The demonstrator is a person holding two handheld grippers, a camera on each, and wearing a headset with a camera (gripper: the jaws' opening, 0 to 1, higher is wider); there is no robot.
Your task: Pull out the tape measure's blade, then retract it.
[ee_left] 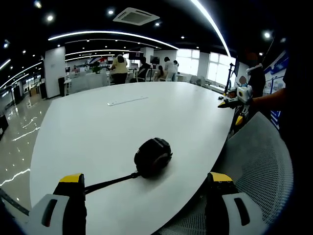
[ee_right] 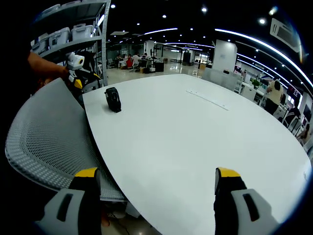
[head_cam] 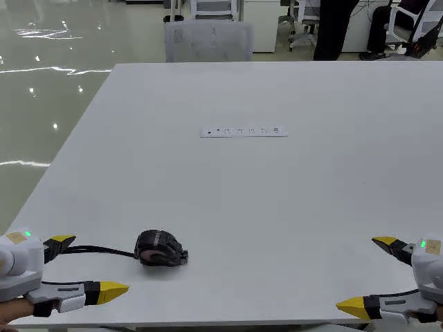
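The smooth, matte white tabletop (head_cam: 277,194) is broad and rounded at its edges, with a slim white socket strip (head_cam: 243,131) set flush near its middle. A grey mesh chair back (ee_right: 44,142) sits at the near edge. The rounded black tape measure (head_cam: 159,247) – a chunky case, ribbed on top, with a paler patch on its side – lies near the table's front left, its thin black strap (head_cam: 97,250) trailing toward the left gripper (head_cam: 98,263). Both it and the right gripper (head_cam: 356,272) have yellow-tipped jaws spread wide (nothing held).

text: none legible | table strip (head_cam: 243,131) marks — too small
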